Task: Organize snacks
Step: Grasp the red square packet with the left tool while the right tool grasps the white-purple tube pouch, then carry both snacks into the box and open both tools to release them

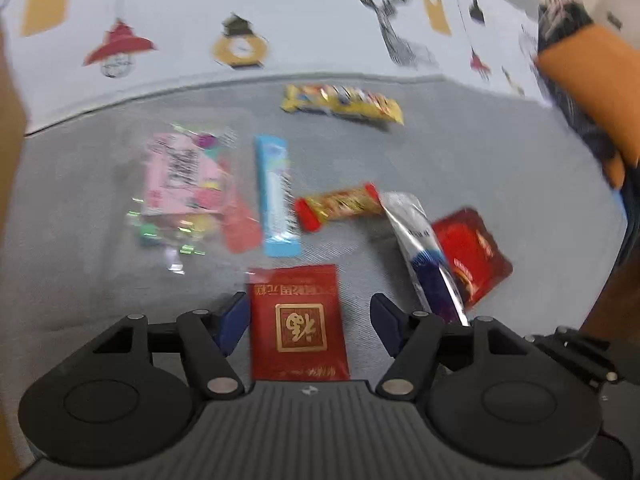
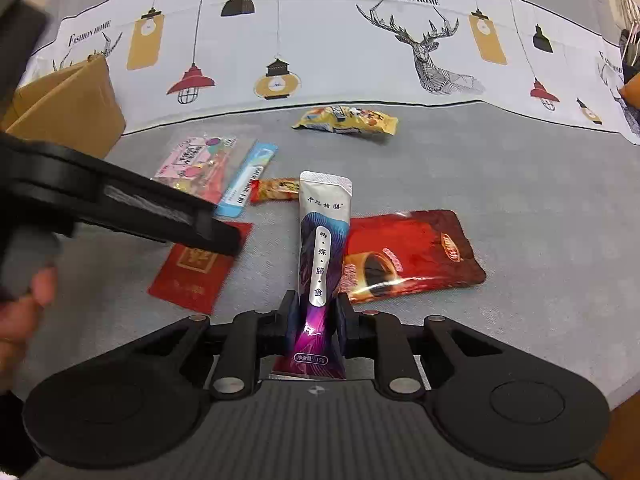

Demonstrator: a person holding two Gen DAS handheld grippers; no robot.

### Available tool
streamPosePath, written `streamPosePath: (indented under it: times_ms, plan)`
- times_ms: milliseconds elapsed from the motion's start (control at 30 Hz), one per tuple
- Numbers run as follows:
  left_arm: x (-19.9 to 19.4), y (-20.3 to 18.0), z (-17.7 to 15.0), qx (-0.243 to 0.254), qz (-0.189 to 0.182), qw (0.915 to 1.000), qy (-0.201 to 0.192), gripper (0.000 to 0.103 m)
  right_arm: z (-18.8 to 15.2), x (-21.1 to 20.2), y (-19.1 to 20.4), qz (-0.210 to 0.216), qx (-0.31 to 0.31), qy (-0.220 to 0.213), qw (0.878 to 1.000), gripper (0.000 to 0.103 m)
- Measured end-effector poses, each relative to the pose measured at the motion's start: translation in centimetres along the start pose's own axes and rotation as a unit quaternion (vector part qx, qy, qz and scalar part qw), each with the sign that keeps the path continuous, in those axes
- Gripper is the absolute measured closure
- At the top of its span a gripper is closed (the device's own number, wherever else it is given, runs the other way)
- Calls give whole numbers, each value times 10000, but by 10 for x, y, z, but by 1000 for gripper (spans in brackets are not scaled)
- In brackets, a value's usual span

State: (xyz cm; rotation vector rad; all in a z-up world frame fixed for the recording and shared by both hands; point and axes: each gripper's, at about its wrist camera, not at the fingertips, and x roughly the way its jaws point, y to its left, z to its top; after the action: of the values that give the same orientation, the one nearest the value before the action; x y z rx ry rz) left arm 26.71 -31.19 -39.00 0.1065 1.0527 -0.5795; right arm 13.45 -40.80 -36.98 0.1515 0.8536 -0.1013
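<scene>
We see a grey fabric table point(image 2: 500, 168) with a white printed cloth with lamps and a line-drawn deer point(image 2: 320, 32) along its far side, and a brown cardboard box point(image 2: 68, 100) at the far left. Our left claw point(image 1: 308, 314) stands wide, its blue pads either side of a flat red envelope with a gold square emblem point(image 1: 298, 320) that lies on the table; the pads do not press it. In the right wrist view this claw reaches in from the left over that envelope. Our right claw point(image 2: 314, 320) is closed narrow on a tall silver and purple stick sachet point(image 2: 322, 248), gripping it near its lower end so the sachet points away from us above the table. Just right of the sachet lies a glossy red coffee pouch point(image 2: 416, 252), its near edge partly behind the sachet. Farther back lie a clear bag with pink printed contents point(image 2: 200, 164), a slim light-blue stick packet point(image 2: 248, 176) touching its right side, and a small red and gold wrapped bar point(image 2: 278, 190) beside that. A yellow snack packet point(image 2: 348, 120) lies well apart near the cloth's edge.
</scene>
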Motion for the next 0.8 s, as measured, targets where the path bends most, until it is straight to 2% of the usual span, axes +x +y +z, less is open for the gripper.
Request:
streamPosePath:
  times_ms: [67,100,133,200,267,333,433,567,600,733,800]
  plan:
    - [5,-9,-5,305,224,9992,-152,36,0,8,-6,81,141,74,9998,82]
    - [7,-10,-7,410,324,9984,-216,48,0,13,-8,153,211,138,9996,82]
    - [6,-7,-9,411,370,9981,-287,50,-1,16,-7,205,251,178,9993,82]
    - [3,5,-8,192,207,9992,-267,58,0,19,-5,216,227,133,9994,80]
    - [-3,12,-5,108,265,9995,-135,58,-1,22,-2,200,188,132,9995,77]
    - [-13,18,-8,24,421,9991,-32,58,1,22,-1,205,194,144,9995,80]
    - [-28,33,-18,-56,398,9992,54,57,0,19,-1,242,287,186,9991,84]
    - [-37,51,-32,48,343,9993,106,53,-2,8,7,312,95,127,9994,83]
    - [-37,52,-33,68,308,9995,87,49,-1,6,10,367,25,82,9993,83]
    - [-33,47,-34,203,362,9991,-27,46,-1,13,22,266,-261,74,9993,79]
    - [-30,36,-37,556,602,9965,-144,48,0,22,24,269,-282,161,9991,69]
